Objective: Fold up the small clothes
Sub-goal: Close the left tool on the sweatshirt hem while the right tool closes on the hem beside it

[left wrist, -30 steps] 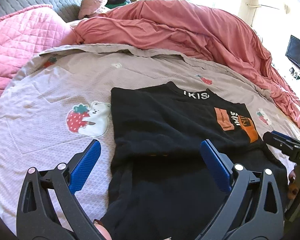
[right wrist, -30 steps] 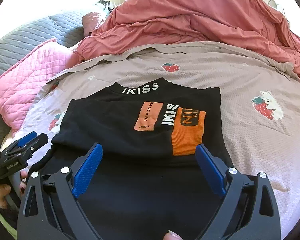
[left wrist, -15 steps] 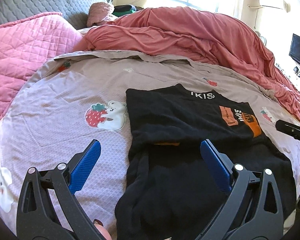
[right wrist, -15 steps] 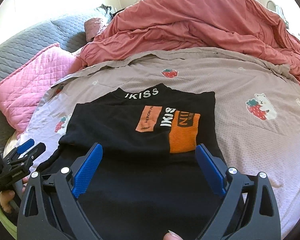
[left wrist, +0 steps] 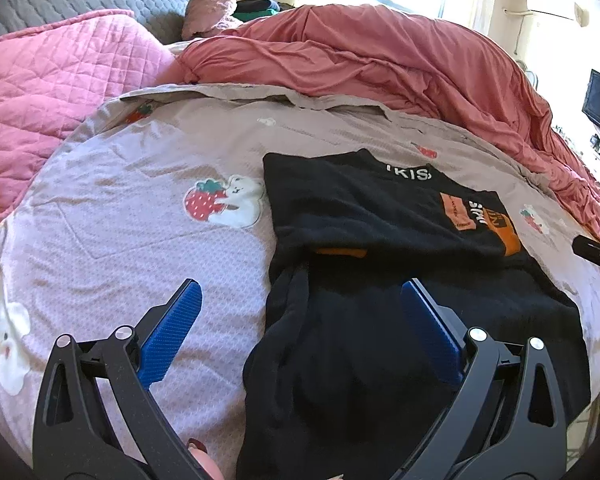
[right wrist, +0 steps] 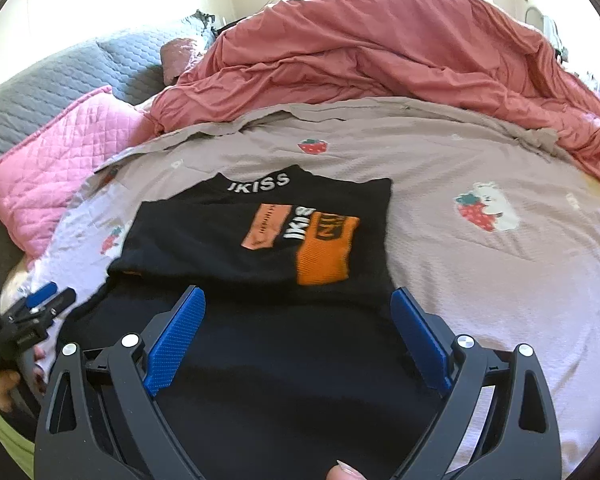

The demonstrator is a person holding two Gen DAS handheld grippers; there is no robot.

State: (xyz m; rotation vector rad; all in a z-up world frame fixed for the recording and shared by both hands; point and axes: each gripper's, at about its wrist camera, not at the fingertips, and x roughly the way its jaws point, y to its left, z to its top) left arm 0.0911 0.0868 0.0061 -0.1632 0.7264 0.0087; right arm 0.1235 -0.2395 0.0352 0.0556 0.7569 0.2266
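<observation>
Both grippers have pulled back from the black sweater (right wrist: 236, 236) since a second ago, so it now looks smaller and farther in each view. The left gripper (left wrist: 300, 336) stands wide open and holds nothing, and the right gripper (right wrist: 298, 338) is wide open and empty too. I judge that one fold is finished and the hands are backing off to choose the next grip. The sweater lies flat on the mauve strawberry-print sheet (right wrist: 480, 292); in the right wrist view its folded upper part, with the orange patch (right wrist: 324, 248), is at 12 o'clock from the fingers, and the loose lower part spreads under them. In the left wrist view the sweater's left edge looks bunched at 6 o'clock, which may need smoothing. A rumpled pink duvet (left wrist: 380, 64) lies beyond at 12 o'clock and a quilted pink pillow (left wrist: 52, 96) at 10 o'clock, both well apart from the sweater, so nothing blocks the next fold.
</observation>
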